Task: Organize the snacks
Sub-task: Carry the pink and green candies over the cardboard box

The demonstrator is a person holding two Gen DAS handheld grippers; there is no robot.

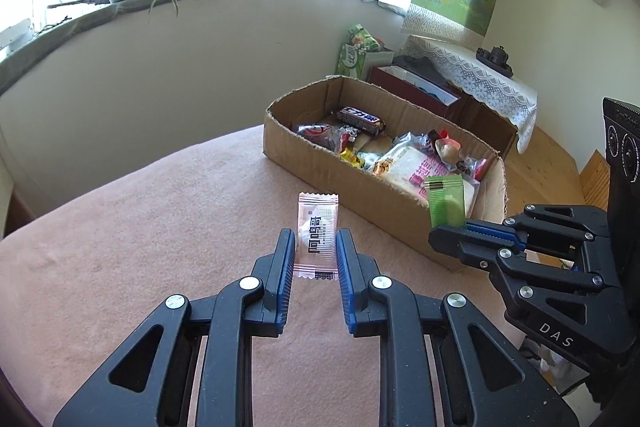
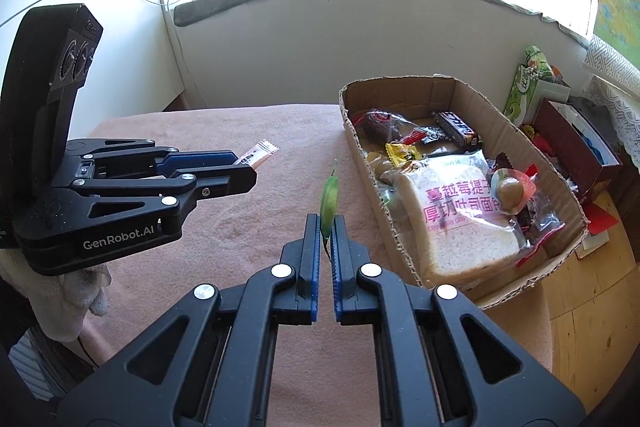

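While pinched, pink sachet [image 1: 316, 235] sits between left tool [image 1: 316, 245] fingers

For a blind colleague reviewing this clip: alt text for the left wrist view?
The left hand-held gripper grips a pink snack packet above a pink tablecloth. Beyond, a cardboard box holds snacks; the right hand-held gripper pinches a green packet.

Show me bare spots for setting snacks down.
Free: the pink tablecloth left of the brown cardboard box, beyond the pink sachet, and the box's far corner. Crowded: the box's near half around the bagged sliced bread.
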